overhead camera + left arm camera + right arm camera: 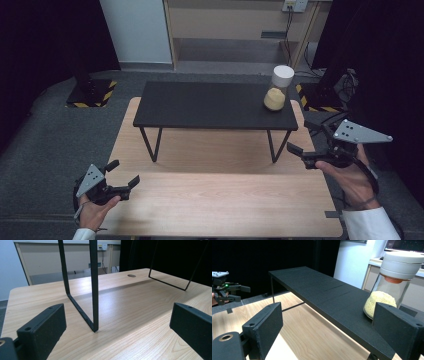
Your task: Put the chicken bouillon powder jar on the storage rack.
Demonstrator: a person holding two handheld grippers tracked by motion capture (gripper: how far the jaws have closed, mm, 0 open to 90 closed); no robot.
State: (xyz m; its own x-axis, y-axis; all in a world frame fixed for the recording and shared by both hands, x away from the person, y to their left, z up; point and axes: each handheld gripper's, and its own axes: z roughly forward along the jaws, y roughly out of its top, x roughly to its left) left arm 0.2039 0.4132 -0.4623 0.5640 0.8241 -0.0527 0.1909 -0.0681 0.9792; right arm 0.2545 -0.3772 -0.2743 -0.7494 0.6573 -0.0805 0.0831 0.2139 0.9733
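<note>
A glass jar (276, 90) with a white lid, part full of yellow grains, stands upright at the right end of a low black shelf (210, 105) on the wooden table (215, 200). My left gripper (125, 171) hovers open at the table's near left corner, empty. My right gripper (298, 136) is open off the shelf's right end, empty. In the right gripper view the jar (387, 290) rises just behind the right jaw, on the shelf (324, 292), apart from my right gripper (329, 325). My left gripper (117, 325) faces the shelf's wire leg (93, 290).
A wooden cabinet (235, 25) and a white panel (135, 30) stand behind the table. Black stand bases with yellow-black stripes sit on the grey floor at left (92, 92) and right (320, 97). The left gripper (242, 293) shows far off in the right gripper view.
</note>
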